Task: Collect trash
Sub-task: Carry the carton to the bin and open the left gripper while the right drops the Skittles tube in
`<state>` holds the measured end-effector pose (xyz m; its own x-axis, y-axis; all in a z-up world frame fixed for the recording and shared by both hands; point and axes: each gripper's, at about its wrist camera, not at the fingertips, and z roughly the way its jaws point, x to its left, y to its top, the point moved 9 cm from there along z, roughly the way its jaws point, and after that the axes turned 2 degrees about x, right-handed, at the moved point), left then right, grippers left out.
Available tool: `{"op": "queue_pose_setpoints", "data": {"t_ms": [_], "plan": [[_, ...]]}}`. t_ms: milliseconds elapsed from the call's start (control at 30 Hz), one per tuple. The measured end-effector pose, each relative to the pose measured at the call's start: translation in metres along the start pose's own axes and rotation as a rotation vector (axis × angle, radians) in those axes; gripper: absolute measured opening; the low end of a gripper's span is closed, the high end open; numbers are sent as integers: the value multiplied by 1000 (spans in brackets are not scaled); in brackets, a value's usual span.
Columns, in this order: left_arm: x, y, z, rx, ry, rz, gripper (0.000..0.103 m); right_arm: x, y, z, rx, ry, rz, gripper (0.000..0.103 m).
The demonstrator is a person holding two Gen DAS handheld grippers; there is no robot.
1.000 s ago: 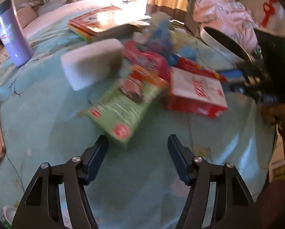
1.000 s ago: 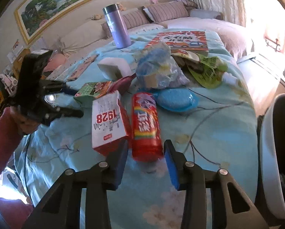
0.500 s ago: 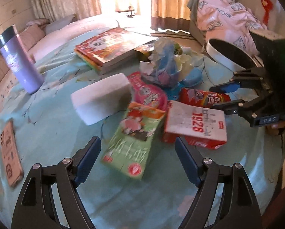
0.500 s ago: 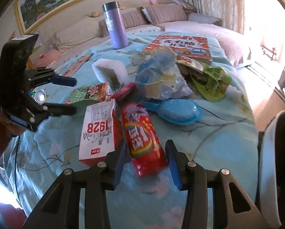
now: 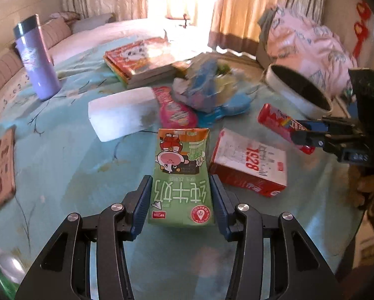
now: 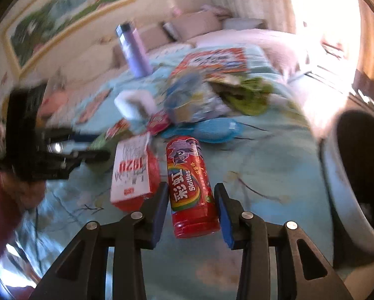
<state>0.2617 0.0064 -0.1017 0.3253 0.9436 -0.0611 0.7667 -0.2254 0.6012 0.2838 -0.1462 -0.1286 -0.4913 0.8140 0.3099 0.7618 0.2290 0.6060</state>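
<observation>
A green milk carton [image 5: 180,180] with an orange top and a cartoon cow lies flat on the tablecloth. Just right of it rests a red-and-white carton [image 5: 249,162] marked "1928". A red Skittles tube [image 6: 190,185] with rainbow print appears lifted and tilted, though blur makes contact hard to judge.

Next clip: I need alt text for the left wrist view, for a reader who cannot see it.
The left tongs grip a green milk carton lying on a turquoise bedspread. Beside it lies a red-and-white 1928 box; at the right edge the right tongs hold a red Skittles tube near a white bin.
</observation>
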Motion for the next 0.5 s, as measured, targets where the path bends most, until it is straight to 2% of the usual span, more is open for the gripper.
{"op": "queue_pose_setpoints", "data": {"t_ms": [100,200,267,367,500], "plan": [[-22,0,-18,-50,-52,-45,45,-14,-3,-23,-51,-6,69,38],[-43,3,-22,-65,-89,-68,45,-29,-7,-44,-95,-15,125,38],[-60,9,-23,-80,-94,-66,45,-37,-9,-56,-119,-25,157,38],[-87,24,-25,-98,-152,-68,45,-50,-10,-71,-149,-42,190,37],[-125,43,-17,-97,-184,-41,45,-70,-12,-90,-178,-75,223,37]]}}
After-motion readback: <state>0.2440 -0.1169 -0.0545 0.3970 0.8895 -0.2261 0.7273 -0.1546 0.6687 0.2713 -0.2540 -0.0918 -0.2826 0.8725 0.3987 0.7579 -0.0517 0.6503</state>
